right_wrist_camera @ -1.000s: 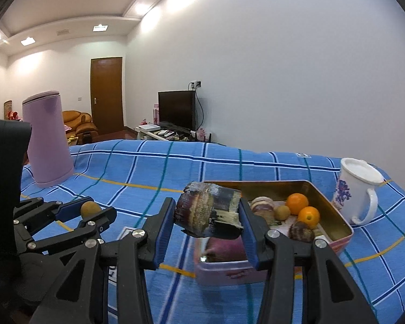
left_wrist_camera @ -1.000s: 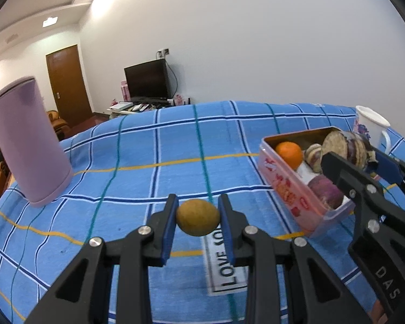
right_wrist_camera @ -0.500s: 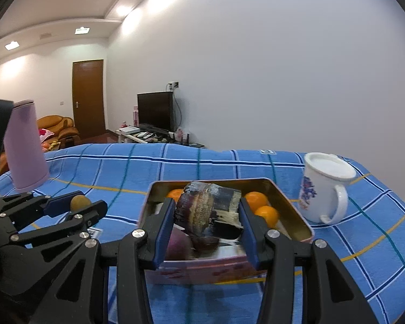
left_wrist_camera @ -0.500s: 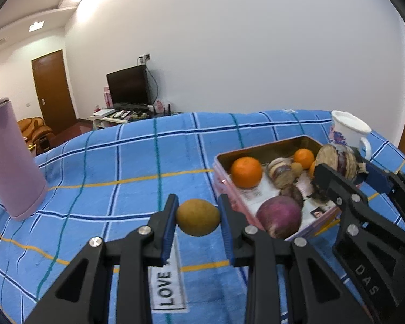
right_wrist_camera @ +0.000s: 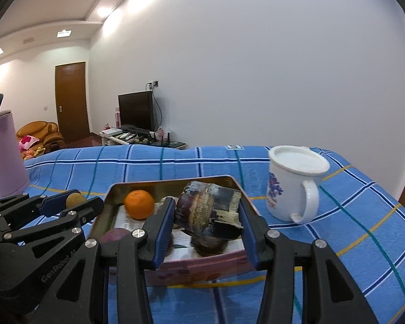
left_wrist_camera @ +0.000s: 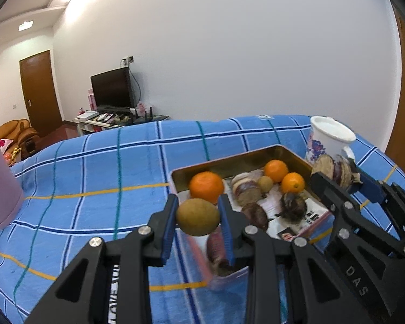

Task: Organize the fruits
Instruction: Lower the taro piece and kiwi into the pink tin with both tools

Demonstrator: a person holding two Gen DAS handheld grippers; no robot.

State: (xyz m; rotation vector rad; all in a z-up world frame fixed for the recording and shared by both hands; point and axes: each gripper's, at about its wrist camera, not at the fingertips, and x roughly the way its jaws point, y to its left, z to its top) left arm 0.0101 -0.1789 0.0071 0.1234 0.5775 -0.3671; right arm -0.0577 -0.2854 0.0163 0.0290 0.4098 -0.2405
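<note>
Over tin (left_wrist_camera: pixel 230 162), left claw (left_wrist_camera: pixel 198 217): clamped on brown fruit (left_wrist_camera: pixel 197 217).
Over tin, right claw (right_wrist_camera: pixel 207 214): gripping dark sugarcane piece (right_wrist_camera: pixel 209 210).

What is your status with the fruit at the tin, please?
Left tongs shut on brown fruit. Right tongs shut on dark cane chunk. Both over tin. Mug beside it, nothing blocking.

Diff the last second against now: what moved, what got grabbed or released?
Both tongs carried their loads rightward to the tin: left tongs now at its near-left corner, right tongs over it. Nothing released: still clamping the brown fruit and sugarcane chunk. Mug, tin unmoved.
</note>
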